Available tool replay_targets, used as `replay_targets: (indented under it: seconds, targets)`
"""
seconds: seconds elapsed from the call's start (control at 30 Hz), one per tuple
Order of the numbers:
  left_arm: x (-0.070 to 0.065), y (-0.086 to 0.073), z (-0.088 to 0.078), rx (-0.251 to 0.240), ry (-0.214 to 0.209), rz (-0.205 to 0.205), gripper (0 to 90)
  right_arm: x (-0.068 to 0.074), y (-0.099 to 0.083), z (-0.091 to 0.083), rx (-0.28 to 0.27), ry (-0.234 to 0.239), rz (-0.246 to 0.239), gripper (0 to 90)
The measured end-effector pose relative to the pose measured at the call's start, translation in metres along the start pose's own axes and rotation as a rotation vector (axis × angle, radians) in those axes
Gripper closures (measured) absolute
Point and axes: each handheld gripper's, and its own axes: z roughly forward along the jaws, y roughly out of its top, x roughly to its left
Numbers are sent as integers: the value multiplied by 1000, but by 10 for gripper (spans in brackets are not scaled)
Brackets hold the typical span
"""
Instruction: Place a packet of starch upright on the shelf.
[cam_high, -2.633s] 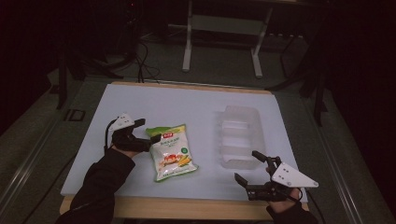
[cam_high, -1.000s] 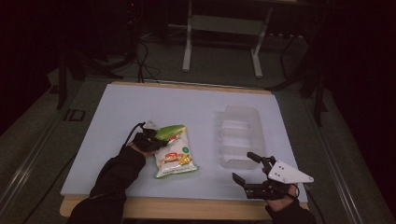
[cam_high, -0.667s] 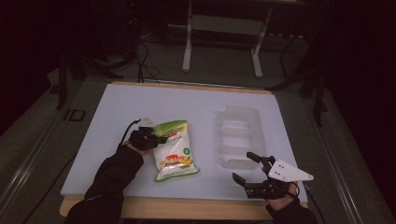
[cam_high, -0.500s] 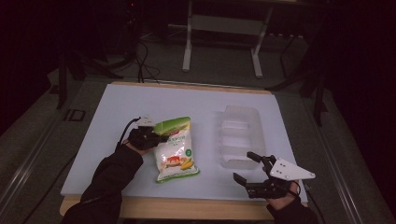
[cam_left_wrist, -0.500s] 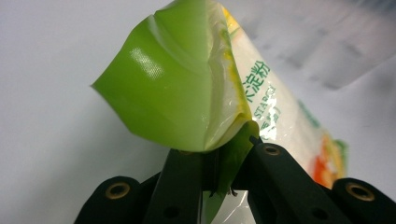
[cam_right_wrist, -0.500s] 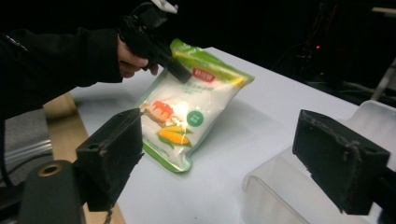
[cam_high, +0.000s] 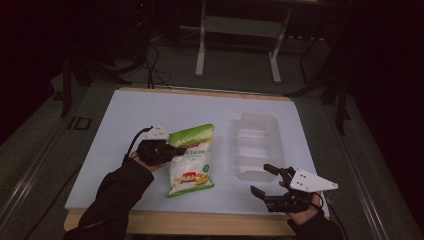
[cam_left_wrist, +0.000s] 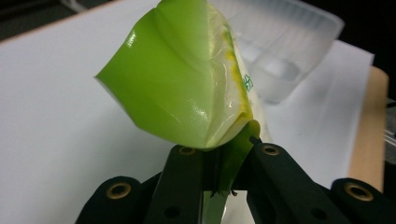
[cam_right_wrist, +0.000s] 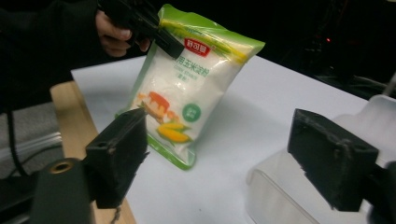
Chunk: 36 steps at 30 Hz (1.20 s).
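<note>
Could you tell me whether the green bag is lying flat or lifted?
Lifted at one end: the left gripper pinches the green bag by its top, the bottom edge resting on the table.

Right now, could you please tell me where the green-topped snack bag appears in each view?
High view: snack bag left of centre, top edge in the left tongs.
Left gripper view: its green top fills the centre.
Right gripper view: upper centre.
Shared landmark: clear plastic tray.

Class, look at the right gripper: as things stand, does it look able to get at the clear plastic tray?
Probably yes. The right gripper is open and holds nothing, and the clear plastic tray lies just ahead of its jaws with nothing between. The green and white bag, pinched by the left gripper, hangs off to the side.
</note>
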Motion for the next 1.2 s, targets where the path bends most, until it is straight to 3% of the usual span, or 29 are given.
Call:
replay_targets:
  seconds: [0.1,0.2,0.3,0.43,0.53,0.63,0.83,1.0,1.1,1.2]
  targets:
    - [-13,6,-6,-9,-24,42,871,1,4,-3,-13,24,-4,198]
    - [-27,15,-17,-22,-31,95,871,1,6,-5,-24,20,-18,195]
    - [-39,29,-35,-71,-43,148,873,2,10,-7,-33,25,-29,185]
    - [-46,49,-58,-149,-89,178,874,3,17,-9,-51,30,-33,177]
    - [-53,60,-66,-187,-103,206,874,2,23,-8,-59,24,-40,173]
    - [-59,67,-66,-206,-117,233,874,2,28,-7,-66,27,-40,172]
    - [-64,71,-57,-244,-201,247,874,0,41,-4,-90,36,-44,172]
    - [-76,75,-46,-257,-242,300,874,-5,55,-4,-116,31,-43,172]
    - [-80,77,-39,-266,-269,295,874,-6,60,0,-113,25,-63,172]
    - [-84,79,-34,-273,-291,305,874,-7,61,5,-109,39,-53,172]
